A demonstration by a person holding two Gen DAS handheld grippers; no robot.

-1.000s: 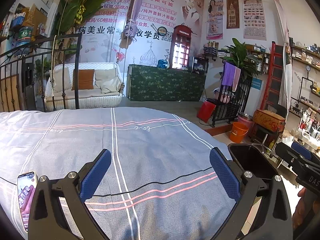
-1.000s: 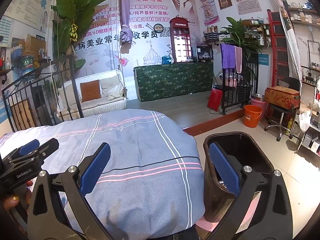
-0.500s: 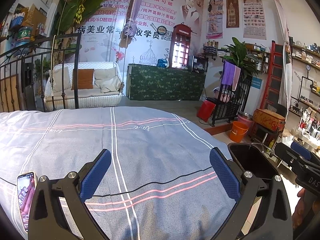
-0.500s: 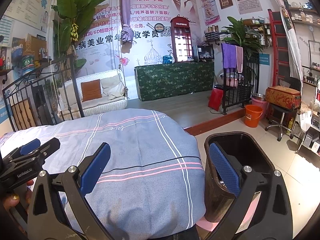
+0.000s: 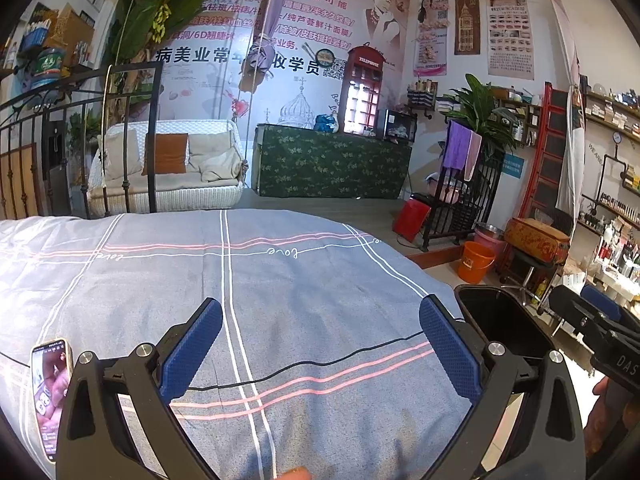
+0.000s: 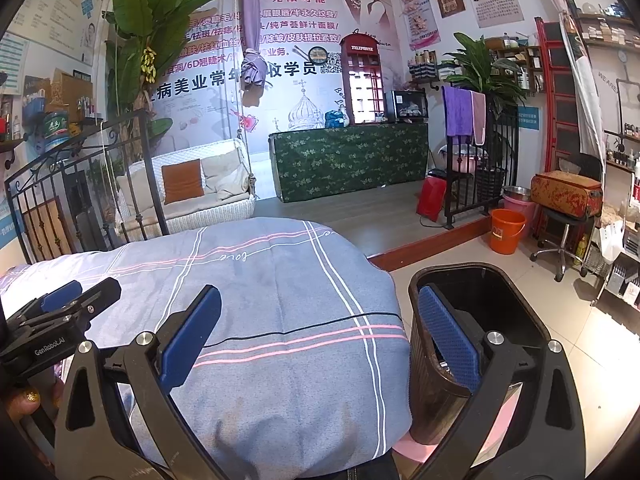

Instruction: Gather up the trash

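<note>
Light: bright, even, diffuse | Shadows: soft, faint | Focus: sharp centre | Distortion: strong fisheye bending, black vignette at all corners

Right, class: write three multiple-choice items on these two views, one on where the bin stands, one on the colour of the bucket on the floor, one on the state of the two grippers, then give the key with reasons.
1. Where is the bin?
A. On the bed
B. On the floor at the bed's right edge
C. Under the swing seat

2. What colour is the bucket?
A. Orange
B. Green
C. White

3. How are the grippers?
A. Both shut on trash
B. Left open, right shut
C. Both open and empty

Key: 1 B, it stands beside the bed on the tiles. 2 A, it is plainly orange. 3 C, the left gripper and right gripper show wide gaps with nothing between the pads.
</note>
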